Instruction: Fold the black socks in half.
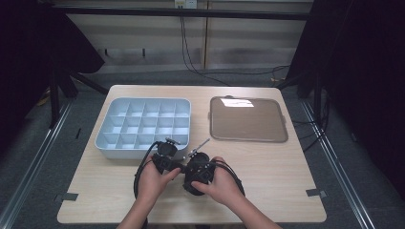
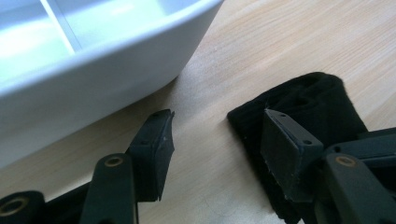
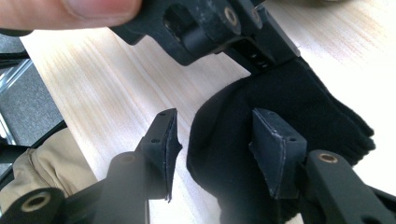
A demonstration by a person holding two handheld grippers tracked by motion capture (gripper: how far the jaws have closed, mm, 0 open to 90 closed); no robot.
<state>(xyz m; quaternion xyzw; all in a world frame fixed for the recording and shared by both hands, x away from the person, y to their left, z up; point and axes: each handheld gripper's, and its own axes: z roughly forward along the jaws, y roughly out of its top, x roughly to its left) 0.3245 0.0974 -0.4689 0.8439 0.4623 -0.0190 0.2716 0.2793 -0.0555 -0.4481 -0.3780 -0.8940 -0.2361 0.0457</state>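
Note:
A black cloth item (image 3: pixel 289 102), soft like a glove or sock, lies crumpled on the wooden table (image 1: pixel 267 167) near the front middle. My right gripper (image 3: pixel 215 116) stands open over it; the cloth lies partly between its jaws and under one of them, and the other pad is clear of it. My left gripper (image 2: pixel 217 119) is open too, with bare wood between its jaws and the black cloth (image 2: pixel 308 102) behind one of them. In the high view, the left gripper (image 1: pixel 168 160) and right gripper (image 1: pixel 196 171) sit close together, each held in a hand.
A pale blue tray (image 1: pixel 143 152) with several compartments stands just beyond the left gripper; its curved wall (image 2: pixel 93 84) is very near the jaws. A flat brown square tray (image 1: pixel 248 119) lies at the back right. The left gripper's body (image 3: pixel 210 28) hangs just beyond the right jaws.

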